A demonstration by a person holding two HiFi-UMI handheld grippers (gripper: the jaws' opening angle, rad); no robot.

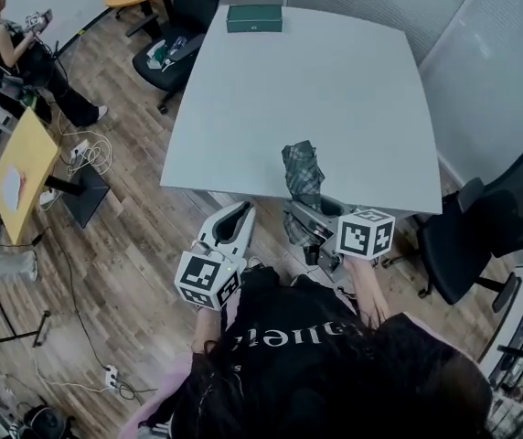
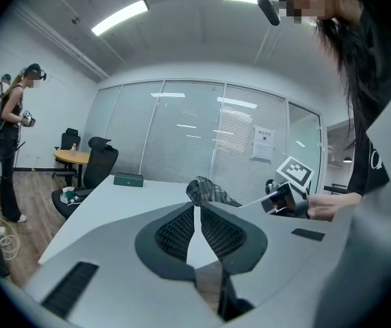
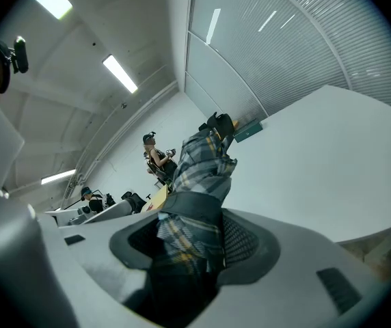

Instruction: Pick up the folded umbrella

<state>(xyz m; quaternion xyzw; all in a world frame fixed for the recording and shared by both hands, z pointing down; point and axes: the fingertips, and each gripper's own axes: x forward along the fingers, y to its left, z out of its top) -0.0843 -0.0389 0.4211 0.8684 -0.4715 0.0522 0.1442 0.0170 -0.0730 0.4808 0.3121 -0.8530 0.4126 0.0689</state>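
The folded umbrella (image 1: 301,167), grey-green plaid, slants up over the near edge of the white table (image 1: 335,90). My right gripper (image 1: 307,210) is shut on its lower end. In the right gripper view the plaid cloth (image 3: 206,159) fills the space between the pads and its dark strap crosses just above them. My left gripper (image 1: 240,210) hangs off the table's near edge, over the wood floor, left of the umbrella. Its jaws (image 2: 197,207) meet at the tips with nothing between them. From there the umbrella (image 2: 209,191) and the right gripper (image 2: 288,197) show ahead and to the right.
A green box (image 1: 254,18) lies at the table's far edge. A black office chair (image 1: 165,58) stands at the far left corner, another (image 1: 490,227) at the near right. A person (image 1: 24,53) stands at the far left by an orange table (image 1: 24,163). Cables lie on the floor.
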